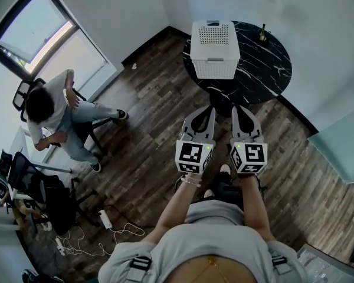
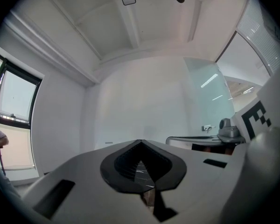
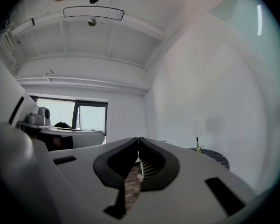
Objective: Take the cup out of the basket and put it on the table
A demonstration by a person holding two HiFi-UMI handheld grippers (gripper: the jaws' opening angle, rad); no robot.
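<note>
The cup shows in no view. The one white basket (image 1: 215, 49) has a perforated lid over its top, so whatever lies inside is hidden. The basket stands on the left part of the single round black marble table (image 1: 265, 69). One small brass-coloured object (image 1: 262, 34) stands at the table's far edge, too small to identify.

Two grippers are held side by side over the wooden floor (image 1: 147, 128), near the table and pointing toward it. The left gripper (image 1: 209, 109) has its jaws pressed together at the tips, with nothing between them. The right gripper (image 1: 236, 109) is closed the same way and is also empty. Each carries one marker cube (image 1: 194, 155), and the cubes cover the hands holding the grippers.

Well to the left, one person (image 1: 53, 119) sits on a chair near the window (image 1: 35, 28). A second dark chair (image 1: 23, 175) is cut off by the picture's edge. One power strip (image 1: 105, 219) lies on the floor among loose cables.
</note>
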